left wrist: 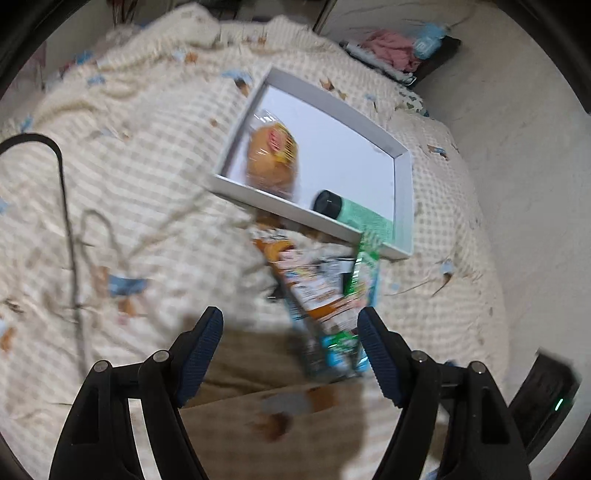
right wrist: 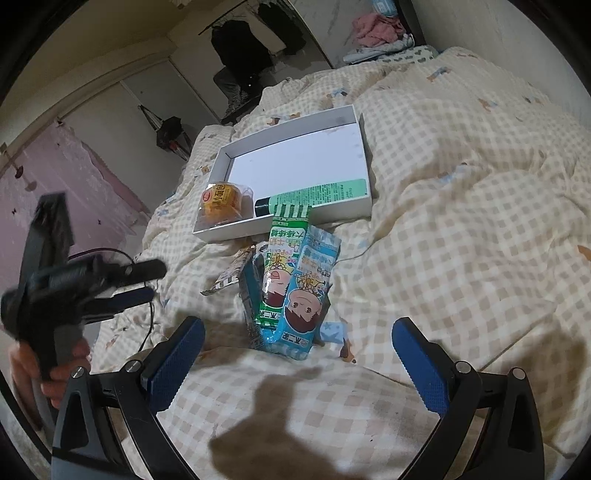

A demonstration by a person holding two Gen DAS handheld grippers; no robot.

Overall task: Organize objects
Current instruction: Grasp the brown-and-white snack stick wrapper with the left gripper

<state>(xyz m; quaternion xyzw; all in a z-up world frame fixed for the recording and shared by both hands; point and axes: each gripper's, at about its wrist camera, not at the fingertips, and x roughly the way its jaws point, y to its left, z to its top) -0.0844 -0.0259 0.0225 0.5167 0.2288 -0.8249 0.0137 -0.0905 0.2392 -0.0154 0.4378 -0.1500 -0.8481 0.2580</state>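
Observation:
A white shallow box (right wrist: pixel 364 155) lies on the checked bedcover; it also shows in the left wrist view (left wrist: pixel 402 192). In it sit a wrapped orange bun (right wrist: pixel 221 203) (left wrist: pixel 273 155) and a green tube with a black cap (right wrist: pixel 314 197) (left wrist: pixel 354 214). In front of the box lies a pile of snack packets: a blue one (right wrist: pixel 306 295), a green one (right wrist: pixel 282 266) and others (left wrist: pixel 317 291). My left gripper (left wrist: pixel 291 354) is open above the near end of the pile; it appears blurred at the left of the right wrist view (right wrist: pixel 144 280). My right gripper (right wrist: pixel 299 365) is open and empty, just short of the packets.
The rumpled checked bedcover (right wrist: pixel 461 221) fills both views. A black cable (left wrist: pixel 66 221) runs across it at the left. Pink clothes (right wrist: pixel 373 26) lie at the far end of the bed. Dark clothes hang on a rail (right wrist: pixel 240 44) by the wall.

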